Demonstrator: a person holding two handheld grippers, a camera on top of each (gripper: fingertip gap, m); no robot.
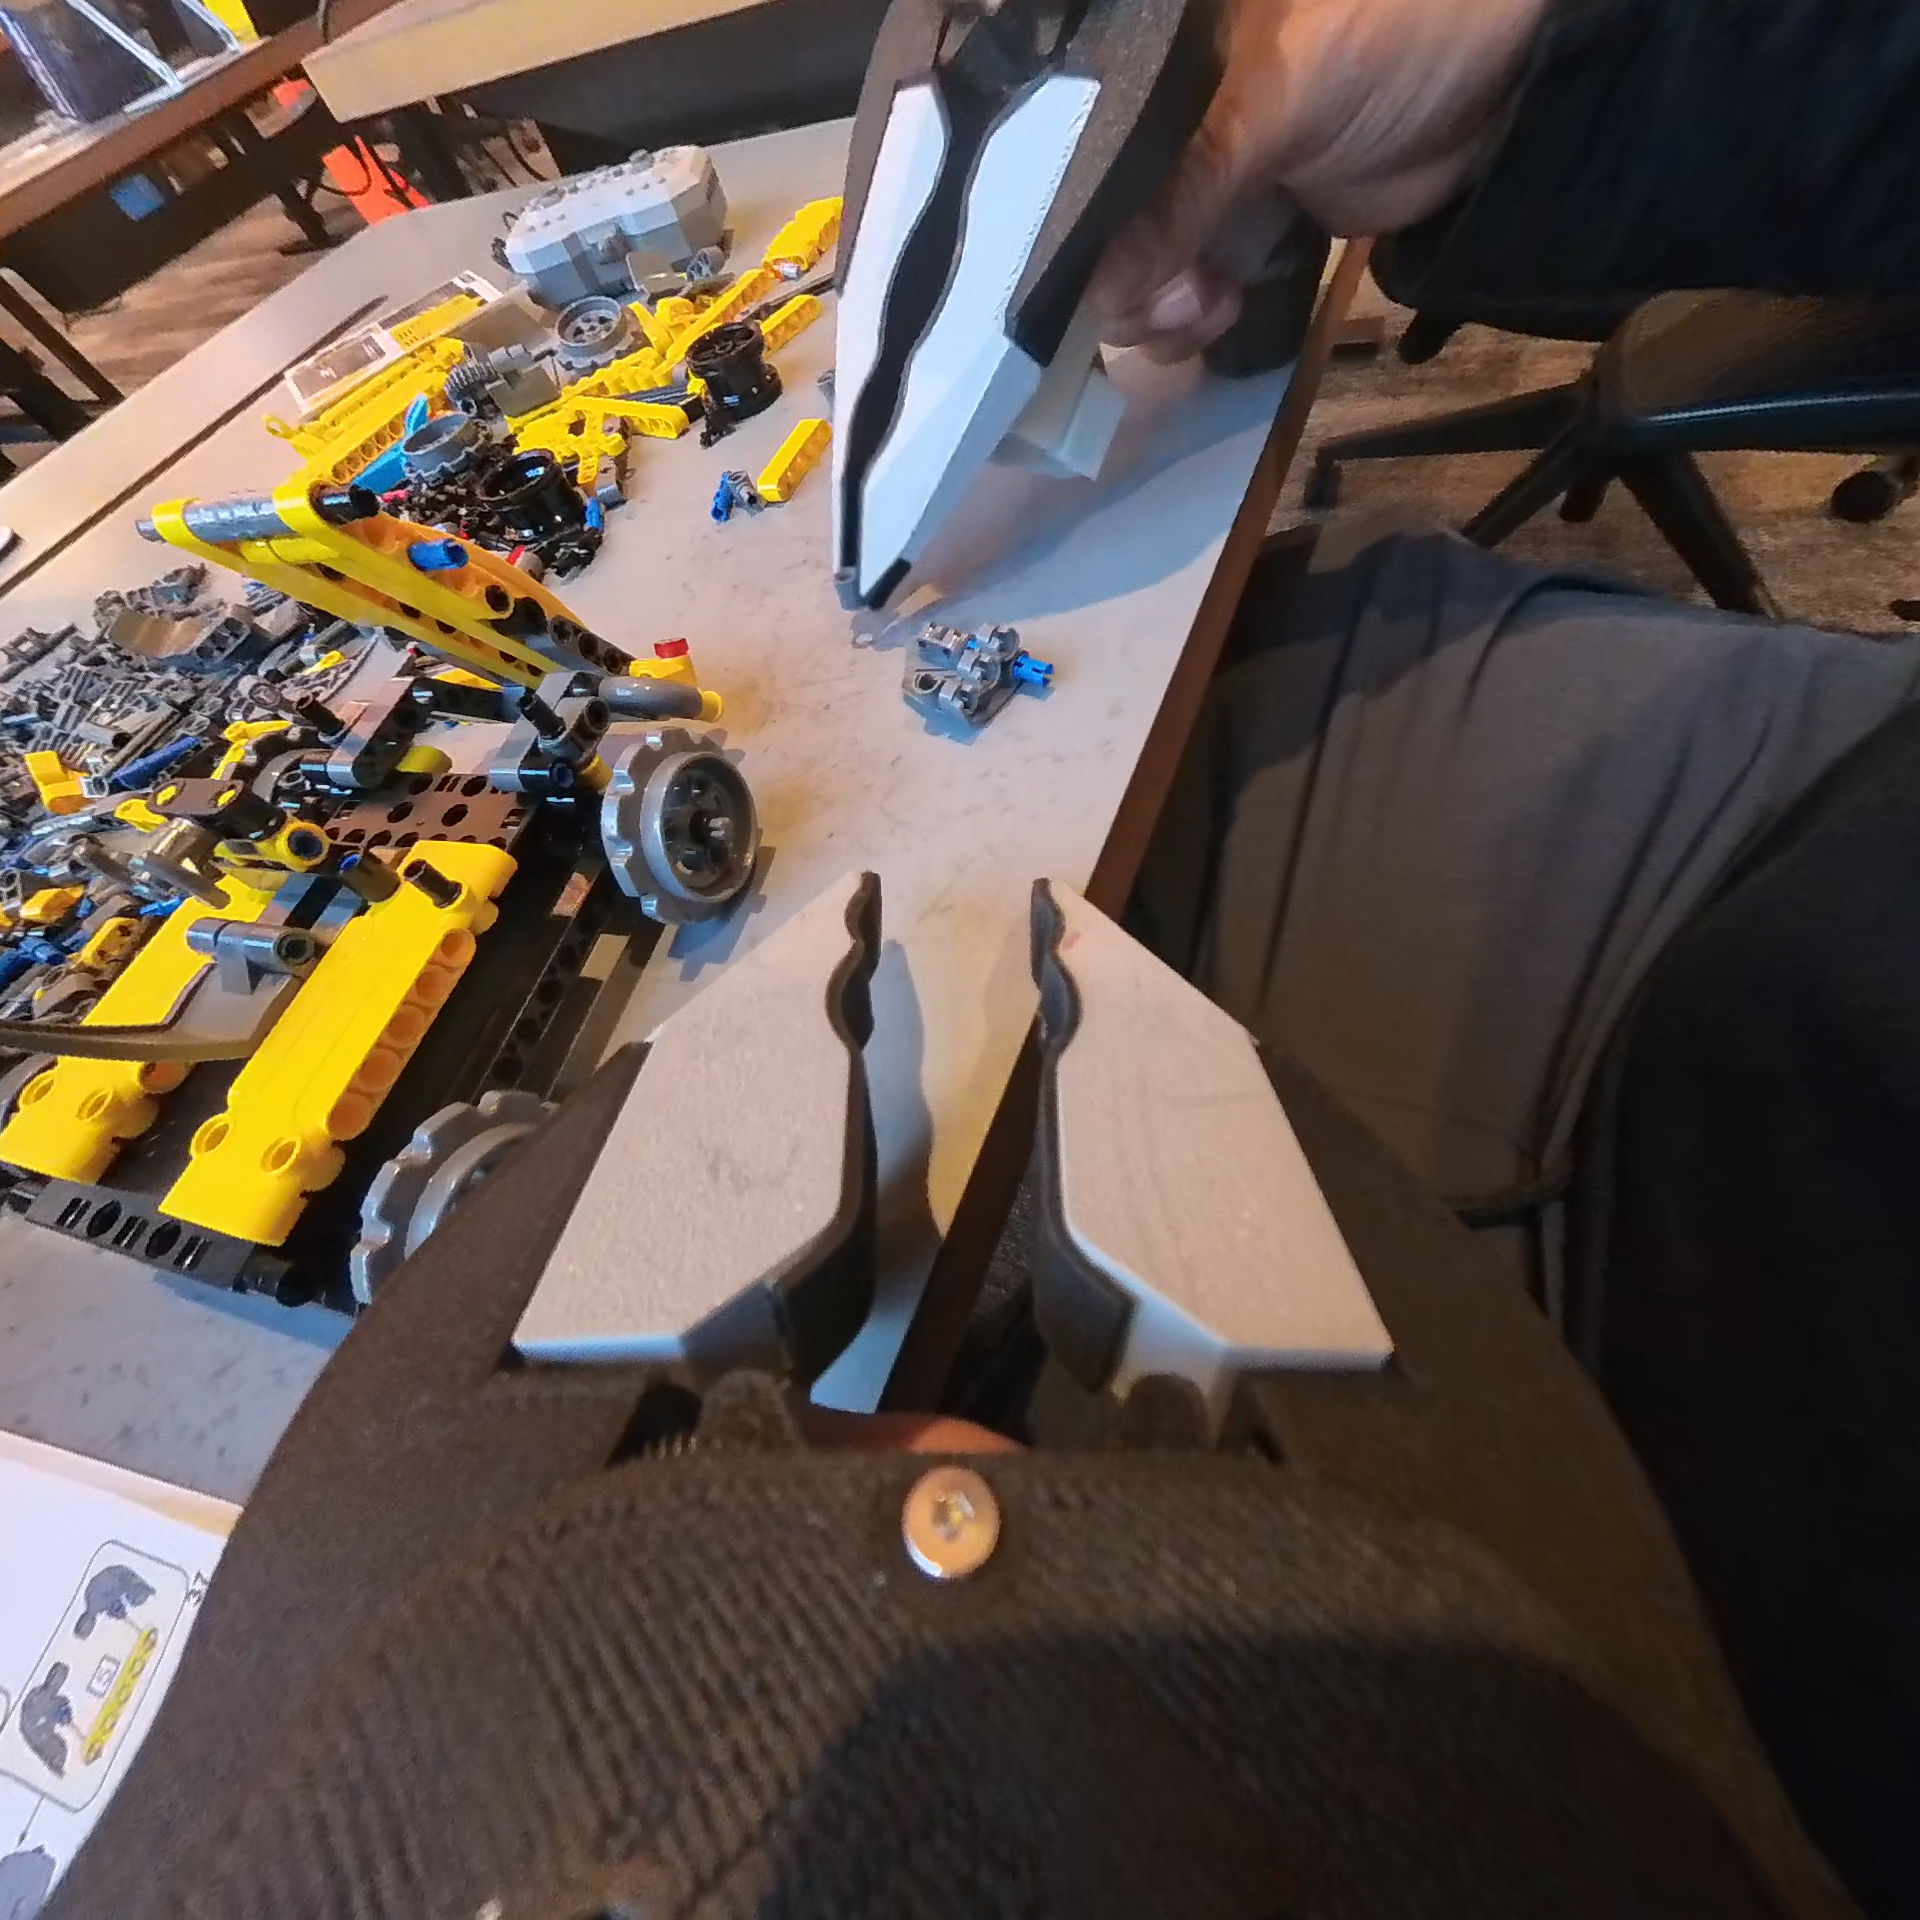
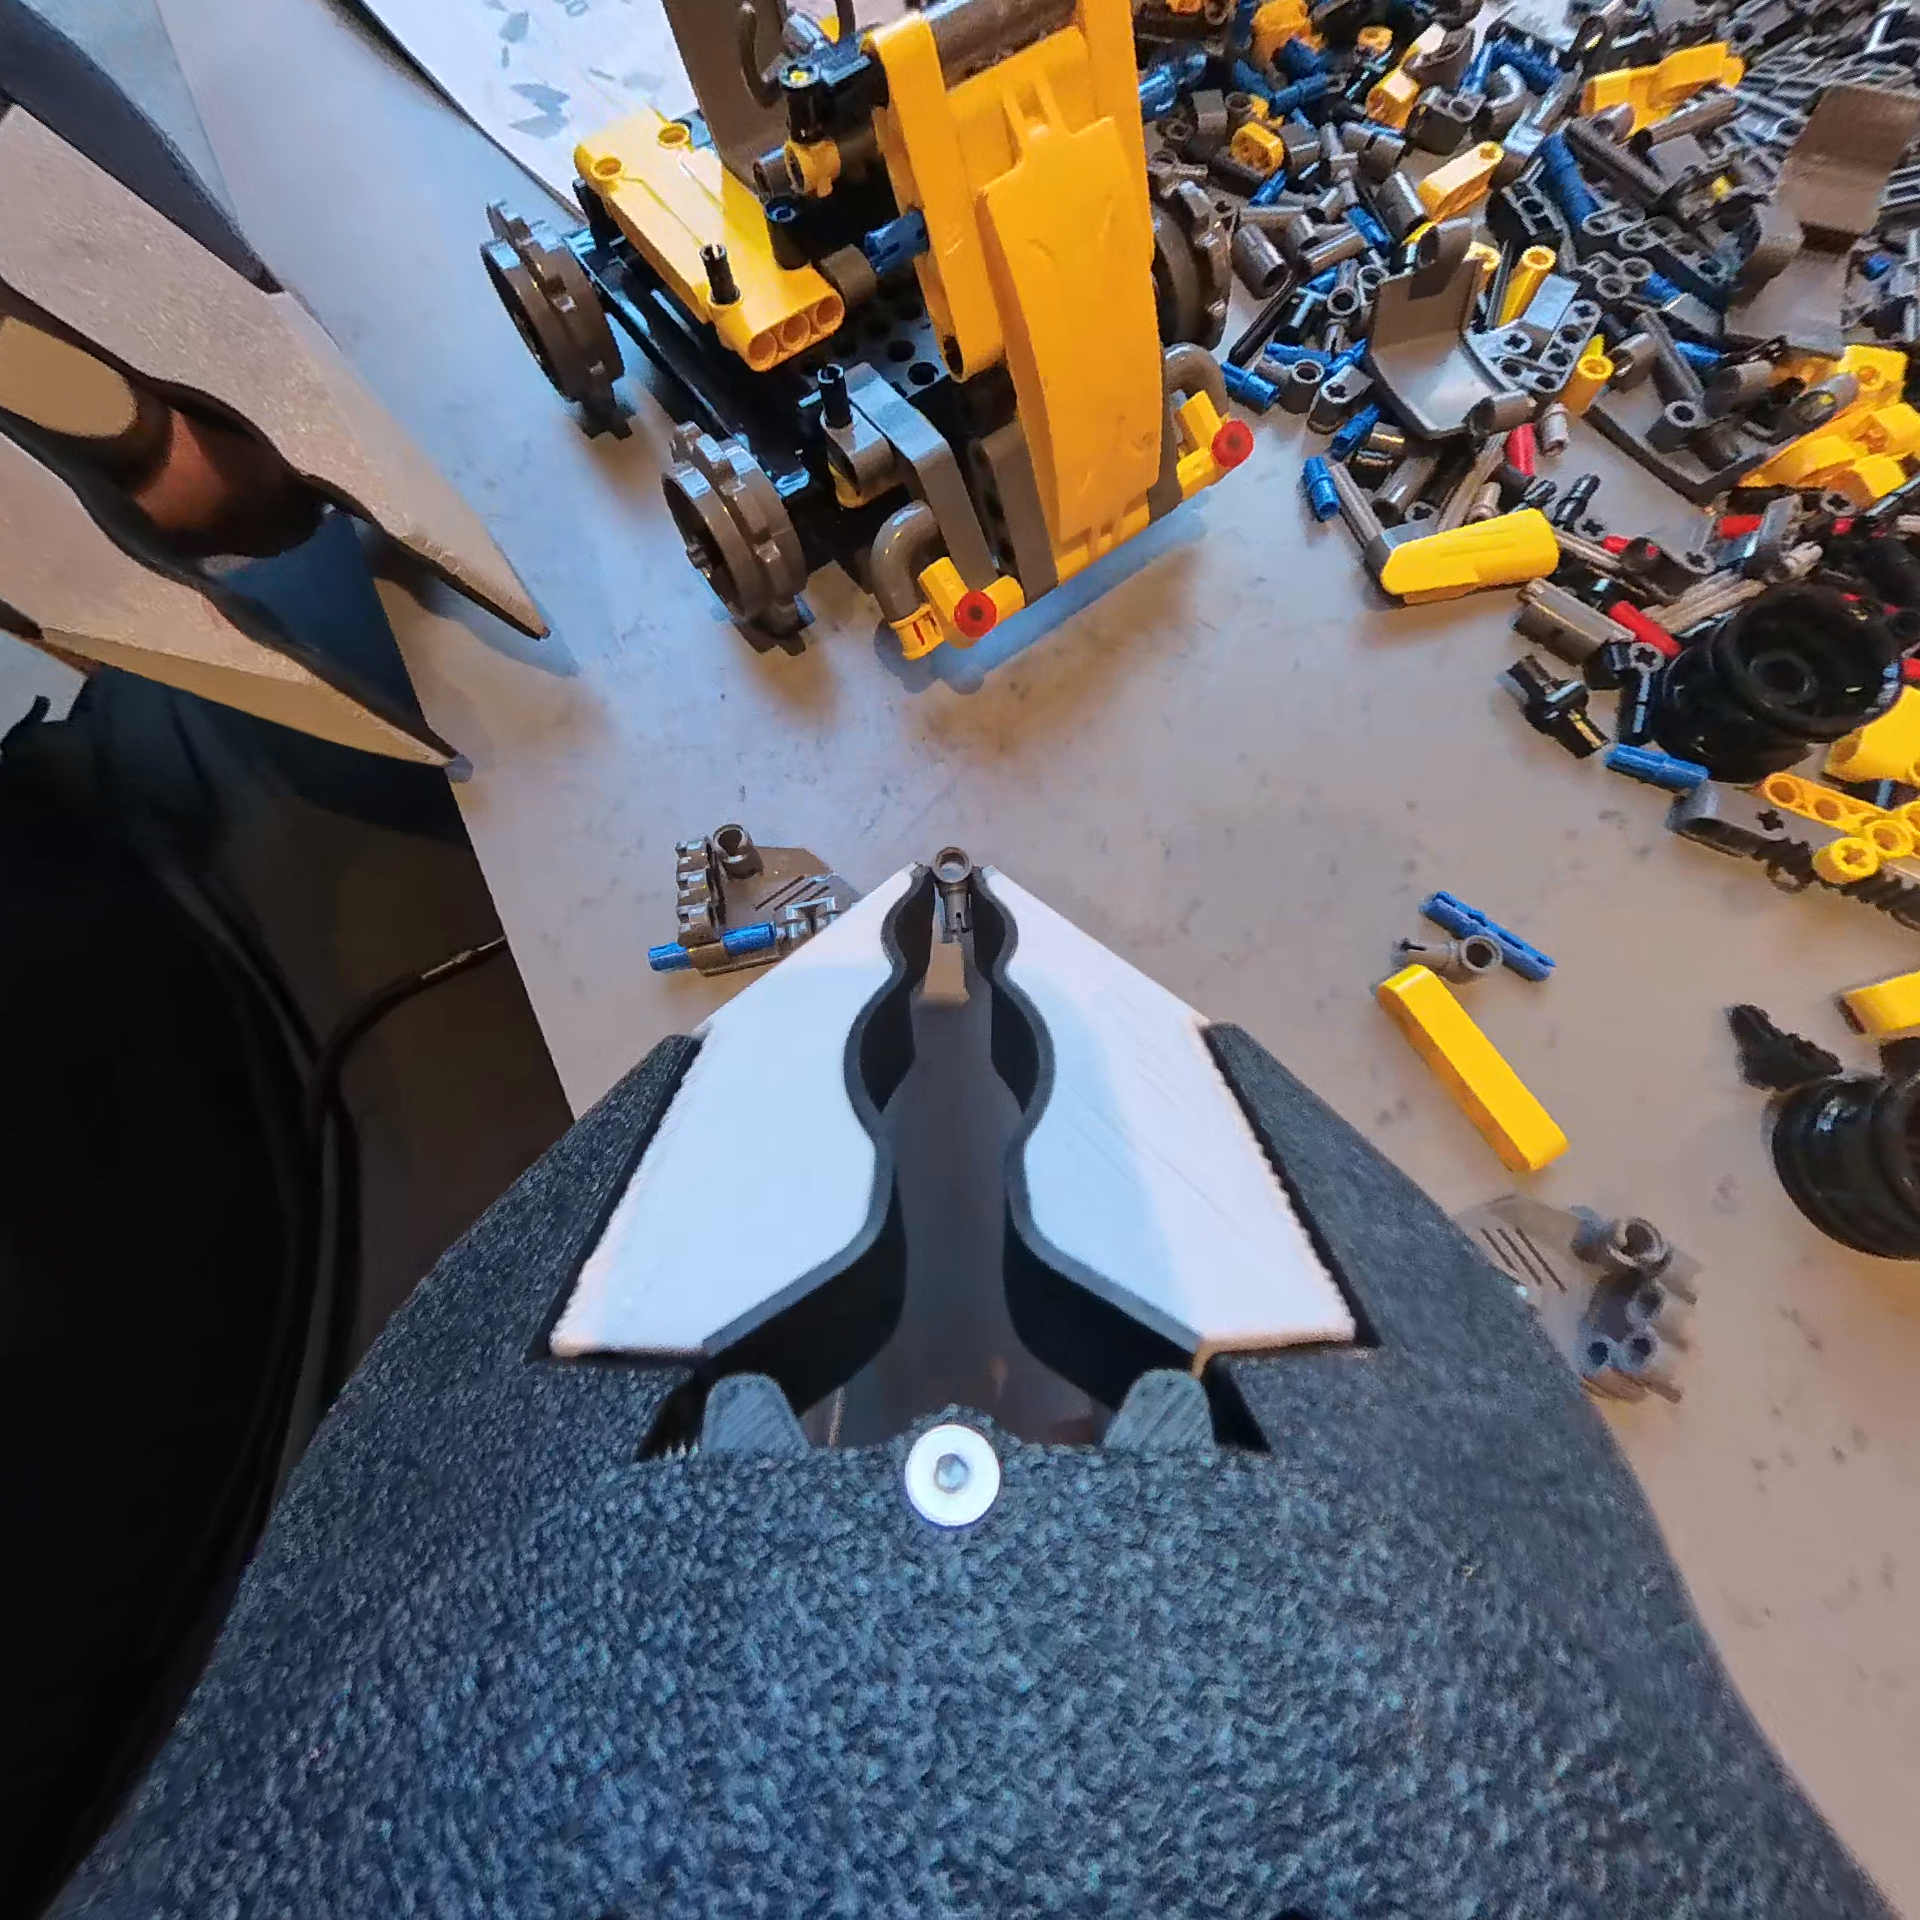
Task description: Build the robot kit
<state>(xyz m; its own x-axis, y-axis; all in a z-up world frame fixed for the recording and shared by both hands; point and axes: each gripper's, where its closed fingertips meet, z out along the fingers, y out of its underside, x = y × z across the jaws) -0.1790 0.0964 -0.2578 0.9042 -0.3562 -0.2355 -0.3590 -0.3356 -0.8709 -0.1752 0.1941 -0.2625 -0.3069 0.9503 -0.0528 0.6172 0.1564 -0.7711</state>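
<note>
My right gripper [image 2: 951, 871] is shut on a small dark grey connector pin [image 2: 951, 888], held just above the grey table [image 2: 1143, 748]. It also shows in the left wrist view [image 1: 875, 601], pointing down at the table. A small grey assembly with blue pins [image 2: 743, 904] lies just left of its tips; it also shows in the left wrist view [image 1: 971, 670]. My left gripper [image 1: 954, 904] is open and empty. It hovers over the table's near edge beside the grey wheel [image 1: 681, 831] of a yellow and black vehicle model [image 1: 312, 1018]. The model also shows in the right wrist view [image 2: 935, 364].
A wide pile of loose yellow, grey, black and blue parts [image 2: 1558, 260] covers the table's right. A yellow beam [image 2: 1470, 1081], black tyres [image 2: 1787, 675] and another grey assembly [image 2: 1600, 1299] lie nearer. An instruction booklet [image 1: 83, 1662] lies by the model. The table edge [image 1: 1174, 779] borders a person's lap.
</note>
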